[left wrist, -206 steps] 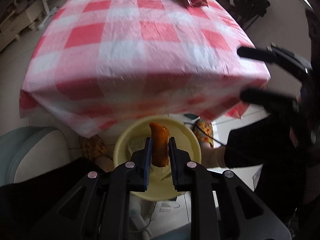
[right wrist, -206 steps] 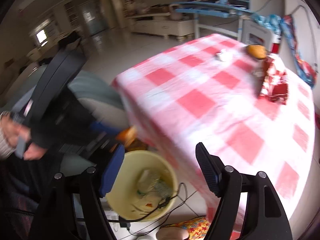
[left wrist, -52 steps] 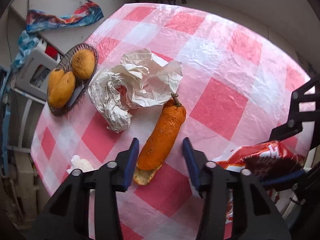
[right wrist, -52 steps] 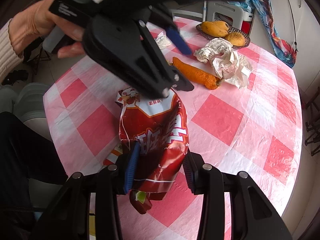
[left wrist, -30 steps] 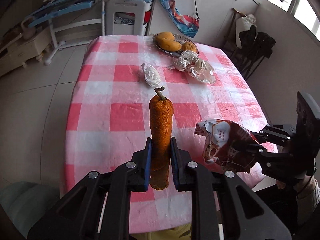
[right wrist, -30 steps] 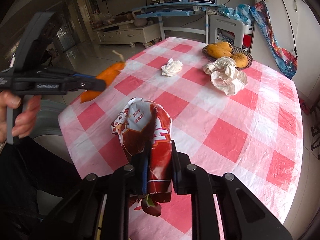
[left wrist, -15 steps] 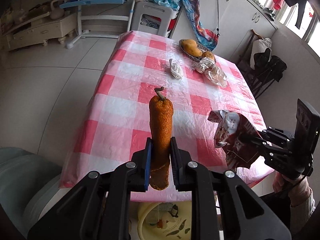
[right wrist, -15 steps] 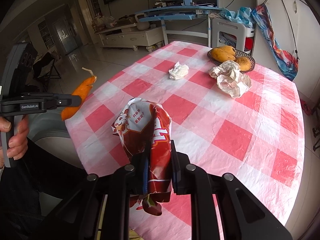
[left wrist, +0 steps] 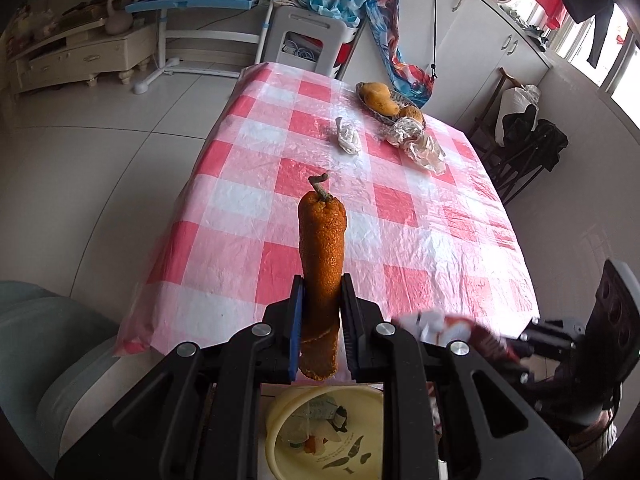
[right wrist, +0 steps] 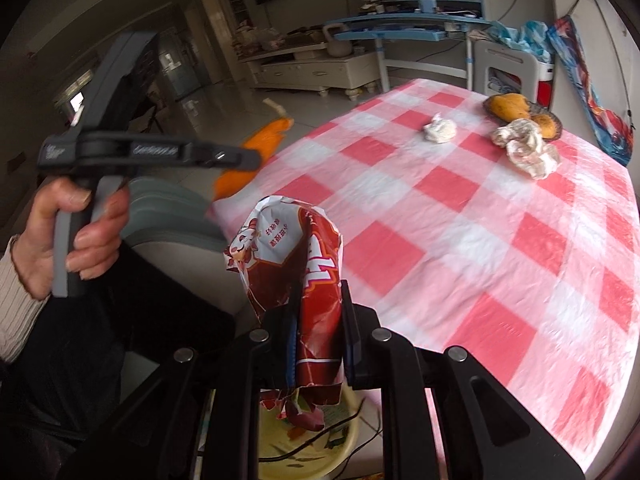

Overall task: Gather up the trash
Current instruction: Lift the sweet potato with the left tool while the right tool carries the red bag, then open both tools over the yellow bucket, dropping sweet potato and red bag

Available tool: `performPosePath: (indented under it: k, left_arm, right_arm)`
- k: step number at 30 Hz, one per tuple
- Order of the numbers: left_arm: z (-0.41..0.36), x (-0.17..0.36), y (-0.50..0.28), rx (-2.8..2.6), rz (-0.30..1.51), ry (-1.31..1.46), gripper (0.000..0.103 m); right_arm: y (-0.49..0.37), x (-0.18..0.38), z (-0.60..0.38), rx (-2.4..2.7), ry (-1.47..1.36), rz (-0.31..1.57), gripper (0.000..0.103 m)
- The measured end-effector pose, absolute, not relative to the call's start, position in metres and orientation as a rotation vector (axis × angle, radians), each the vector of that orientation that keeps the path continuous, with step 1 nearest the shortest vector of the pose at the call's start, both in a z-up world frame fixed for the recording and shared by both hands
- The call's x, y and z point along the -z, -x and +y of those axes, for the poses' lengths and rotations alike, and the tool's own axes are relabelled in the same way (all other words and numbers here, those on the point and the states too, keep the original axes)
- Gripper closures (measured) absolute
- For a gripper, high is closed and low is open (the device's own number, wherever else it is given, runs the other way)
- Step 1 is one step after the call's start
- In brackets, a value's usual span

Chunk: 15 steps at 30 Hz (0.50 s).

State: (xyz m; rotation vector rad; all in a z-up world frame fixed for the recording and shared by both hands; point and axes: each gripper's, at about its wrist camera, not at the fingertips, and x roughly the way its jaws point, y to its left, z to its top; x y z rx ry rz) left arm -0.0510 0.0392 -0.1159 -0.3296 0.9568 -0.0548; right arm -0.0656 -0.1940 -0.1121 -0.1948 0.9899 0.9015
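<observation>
My left gripper (left wrist: 320, 300) is shut on a long orange vegetable (left wrist: 322, 252) with a dry stem, held upright off the table's near edge. Below it stands a yellow bin (left wrist: 320, 436) holding scraps. My right gripper (right wrist: 318, 316) is shut on a crumpled red snack bag (right wrist: 296, 264), which hangs over the same yellow bin (right wrist: 304, 452). In the right wrist view the left gripper (right wrist: 240, 158) with the orange vegetable (right wrist: 256, 148) is at the left. A small white paper wad (left wrist: 348, 138) and a larger crumpled paper (left wrist: 416, 142) lie on the far half of the table.
The table wears a red and white checked cloth (left wrist: 360, 216). A dish of yellow fruit (left wrist: 384, 98) sits at its far corner. A grey chair (left wrist: 44, 344) stands at the near left, a person's hand (right wrist: 60, 232) grips the left tool, and a cable crosses the bin.
Both grippers have drawn back from the table toward its near edge, each still holding its item. The red bag has swung in low beside the left gripper, and more of the yellow bin shows.
</observation>
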Motion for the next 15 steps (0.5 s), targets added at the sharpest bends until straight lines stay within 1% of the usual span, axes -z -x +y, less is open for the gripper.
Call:
performPosePath:
  k: [15]
  left_arm:
    - [0.026,0.121,0.071,0.079,0.970,0.314,0.086]
  right_arm:
    - [0.139,0.148,-0.154,-1.061,0.412,1.121,0.085]
